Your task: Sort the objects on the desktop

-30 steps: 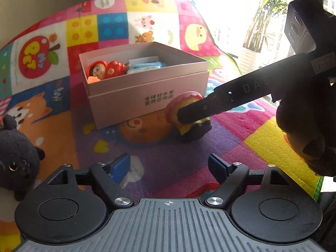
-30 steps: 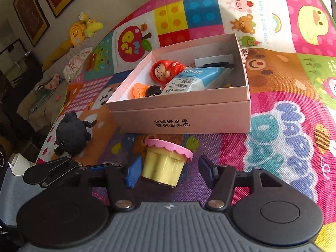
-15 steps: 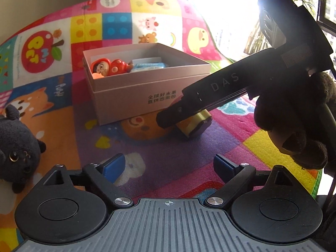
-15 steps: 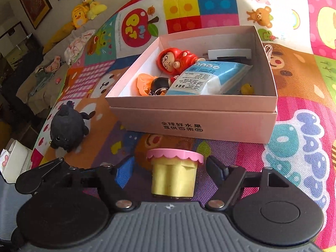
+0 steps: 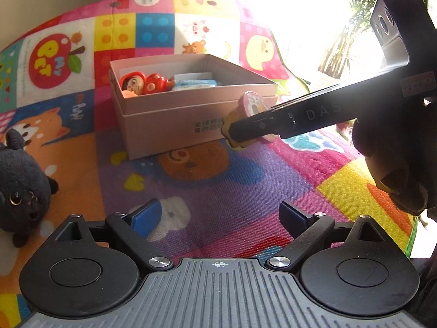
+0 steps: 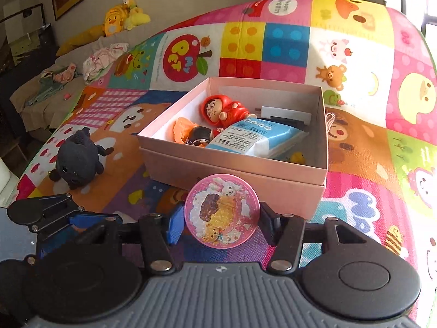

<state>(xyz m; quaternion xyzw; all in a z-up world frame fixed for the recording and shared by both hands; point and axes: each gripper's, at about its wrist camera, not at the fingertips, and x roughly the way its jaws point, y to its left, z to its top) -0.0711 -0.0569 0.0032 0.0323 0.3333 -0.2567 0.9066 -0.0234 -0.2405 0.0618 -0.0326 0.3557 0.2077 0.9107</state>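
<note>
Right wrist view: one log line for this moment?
right gripper: closing on pink-lidded cup, lifted | left gripper: open, empty | pink box: ahead

Right gripper [image 6: 221, 222] fingers closing on pink-lidded jar [image 6: 221, 210].

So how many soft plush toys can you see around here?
3. A black plush cat lies on the colourful play mat, left of the pink cardboard box. Two yellow plush toys sit on the far sofa. Others may be hidden.

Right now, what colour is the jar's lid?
Pink, with a glittery cartoon-animal picture on the lid; clearest in the right wrist view.
</note>
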